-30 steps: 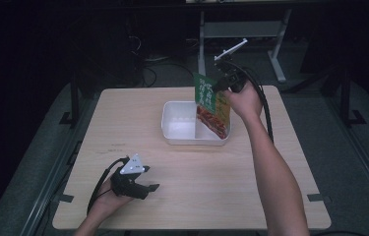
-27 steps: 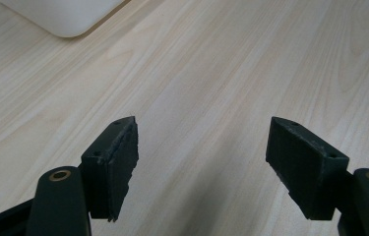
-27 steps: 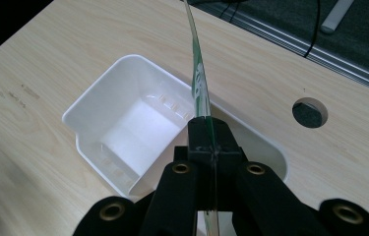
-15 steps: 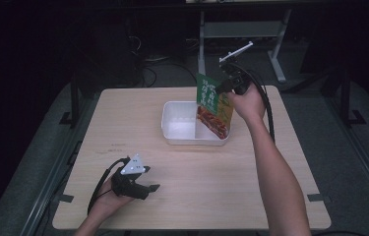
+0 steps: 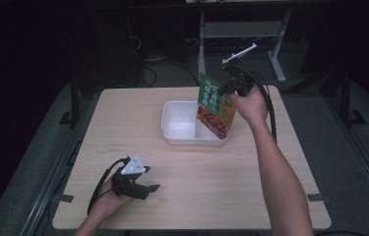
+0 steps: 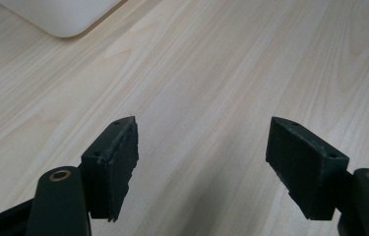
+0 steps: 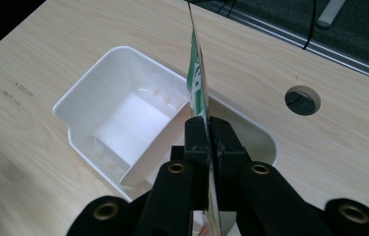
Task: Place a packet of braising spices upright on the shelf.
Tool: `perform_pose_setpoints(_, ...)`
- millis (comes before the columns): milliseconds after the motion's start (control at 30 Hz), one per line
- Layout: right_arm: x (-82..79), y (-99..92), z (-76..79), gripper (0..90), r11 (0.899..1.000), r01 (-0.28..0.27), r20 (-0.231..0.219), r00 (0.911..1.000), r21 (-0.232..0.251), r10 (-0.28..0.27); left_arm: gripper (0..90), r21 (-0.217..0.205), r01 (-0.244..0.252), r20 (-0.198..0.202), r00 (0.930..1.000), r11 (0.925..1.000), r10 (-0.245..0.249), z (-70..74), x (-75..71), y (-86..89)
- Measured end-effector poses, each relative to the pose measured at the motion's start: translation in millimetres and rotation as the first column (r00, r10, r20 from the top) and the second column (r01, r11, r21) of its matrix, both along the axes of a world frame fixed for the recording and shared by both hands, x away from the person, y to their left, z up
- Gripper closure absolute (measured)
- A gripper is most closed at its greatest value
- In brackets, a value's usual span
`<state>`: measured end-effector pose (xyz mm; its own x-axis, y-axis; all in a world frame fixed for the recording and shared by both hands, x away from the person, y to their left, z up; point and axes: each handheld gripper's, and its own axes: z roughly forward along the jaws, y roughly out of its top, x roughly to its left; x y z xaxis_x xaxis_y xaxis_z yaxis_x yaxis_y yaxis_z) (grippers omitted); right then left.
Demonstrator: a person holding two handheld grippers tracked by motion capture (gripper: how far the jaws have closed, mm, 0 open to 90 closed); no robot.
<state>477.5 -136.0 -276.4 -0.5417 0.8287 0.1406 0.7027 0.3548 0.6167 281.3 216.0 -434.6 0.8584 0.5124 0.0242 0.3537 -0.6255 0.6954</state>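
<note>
A green food pouch (image 5: 214, 105) with a picture of a red dish hangs upright over the right compartment of a white divided bin (image 5: 165, 120) at the table's far middle. My right gripper (image 5: 221, 90) is shut on the pouch's top edge. In the right gripper view the pouch (image 7: 197, 78) is seen edge-on, pinched between the pads of this gripper (image 7: 209, 132), above the bin (image 7: 88, 83). Its jaws have just been easing open a little, with the pouch still between them. My left gripper (image 5: 150, 191) rests on the table near the front left, open (image 6: 201, 157) and holding nothing.
The wooden table (image 5: 123, 123) has a round cable hole (image 7: 302, 100) beyond the bin. A metal stand (image 5: 241, 29) is behind the far edge. The bin's corner (image 6: 64, 19) lies ahead of the left gripper, and bare wood spans the space between.
My right hand has drifted slightly to the right with the pouch still in its jaws. The left gripper has stayed where it was.
</note>
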Motion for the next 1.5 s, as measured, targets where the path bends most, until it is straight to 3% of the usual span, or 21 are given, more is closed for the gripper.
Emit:
perform_pose_setpoints(400, -6.6, -8.5, 5.4, 74.4, 1.0, 0.003, -0.006, 1.0, 0.016, -0.003, 27.9, 0.003, 0.001, -0.001, 1.0, 1.0, -0.001, -0.1, -0.1, -0.4)
perform_pose_setpoints(733, -19.2, -32.8, 3.7, 64.8, 0.998, 0.02, -0.009, 0.9998, 0.062, -0.02, 27.7, 0.002, 0.001, -0.001, 1.0, 1.0, -0.001, -0.7, 0.2, -1.0)
perform_pose_setpoints(1500, -48.1, -51.7, -2.3, 57.9, 0.994, -0.026, -0.005, 0.9996, 0.103, 0.027, 27.7, 0.002, -0.001, -0.003, 1.0, 1.0, 0.001, -1.4, 0.2, -2.4)
